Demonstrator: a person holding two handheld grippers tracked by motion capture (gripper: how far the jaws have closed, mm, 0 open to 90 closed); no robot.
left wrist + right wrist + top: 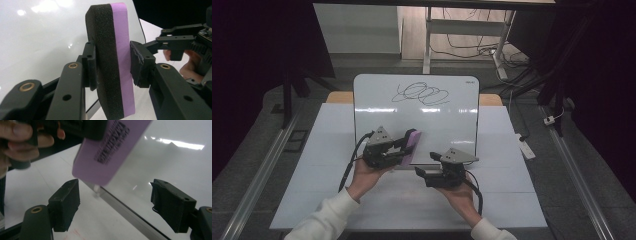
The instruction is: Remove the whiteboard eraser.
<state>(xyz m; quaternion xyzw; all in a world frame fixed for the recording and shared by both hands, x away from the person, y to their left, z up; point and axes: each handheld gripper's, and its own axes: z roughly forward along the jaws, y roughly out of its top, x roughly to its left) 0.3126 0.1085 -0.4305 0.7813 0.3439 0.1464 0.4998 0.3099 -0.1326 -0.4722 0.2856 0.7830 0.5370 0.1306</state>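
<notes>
A white whiteboard (417,120) leans up on the white table (332,190), with a black scribble (422,93) near its top edge. My left gripper (404,150) is shut on an eraser (413,137) with a purple back and a black foam face, held against the board's lower part. In the left gripper view the eraser (112,62) stands on edge between the jaws, foam side toward the board (37,37). My right gripper (426,165) stands open just right of it, by the board's lower edge. The right gripper view has the eraser (110,147) above its own open jaws (117,205).
Beyond the table are a white desk frame (428,45), floor cables (472,50) and a power strip (527,147) at the right. Metal rails (257,185) run along both sides of the table. The table's front half is bare white surface.
</notes>
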